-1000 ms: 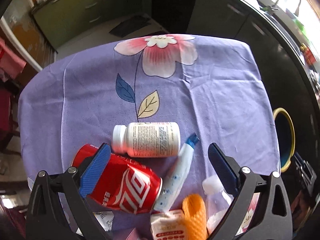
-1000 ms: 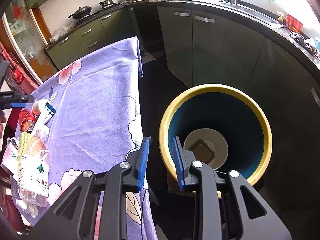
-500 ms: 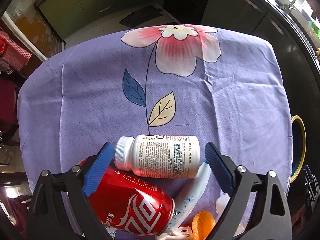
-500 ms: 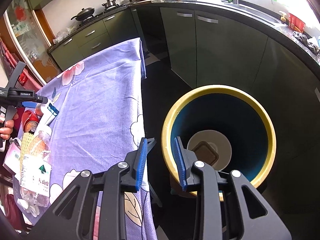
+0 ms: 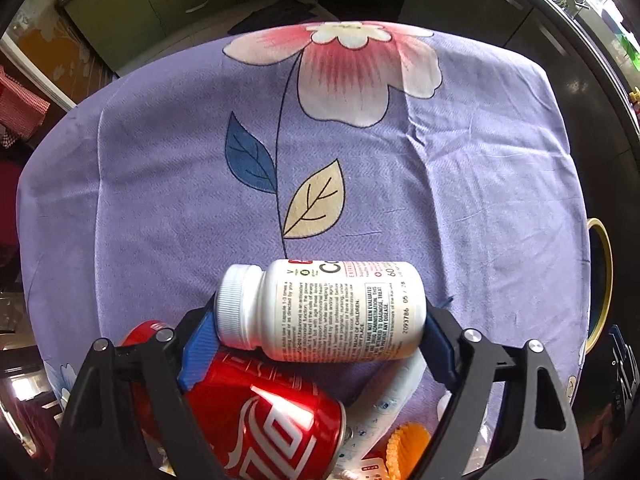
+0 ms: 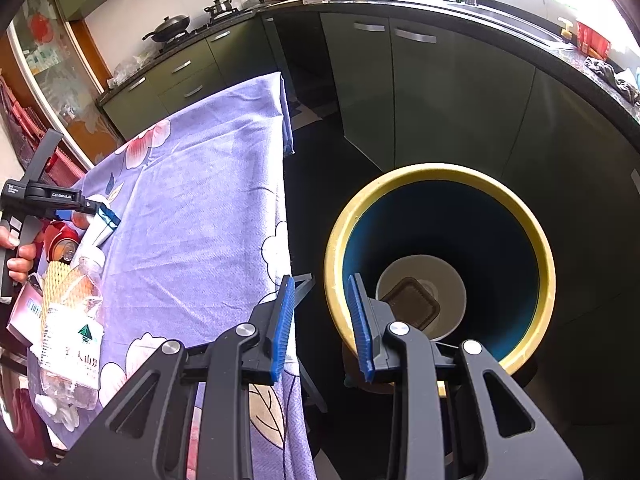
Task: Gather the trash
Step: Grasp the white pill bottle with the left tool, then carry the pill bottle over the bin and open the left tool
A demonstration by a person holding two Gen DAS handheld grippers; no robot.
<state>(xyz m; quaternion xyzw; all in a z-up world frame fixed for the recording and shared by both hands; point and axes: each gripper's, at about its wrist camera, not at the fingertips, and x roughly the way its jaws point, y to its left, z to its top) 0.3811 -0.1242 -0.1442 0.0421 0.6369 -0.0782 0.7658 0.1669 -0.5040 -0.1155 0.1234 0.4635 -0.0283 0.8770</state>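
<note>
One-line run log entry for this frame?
left claw: shut on pill bottle, endwise | right claw: open, empty, beside bin | cola can: on table

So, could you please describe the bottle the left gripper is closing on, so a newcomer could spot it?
Look at the purple flowered tablecloth, near edge, where trash is piled. The pill bottle lies on its side between the left gripper fingers, just beyond the red can. It is the only white bottle with a ribbed white cap and small black print.
</note>
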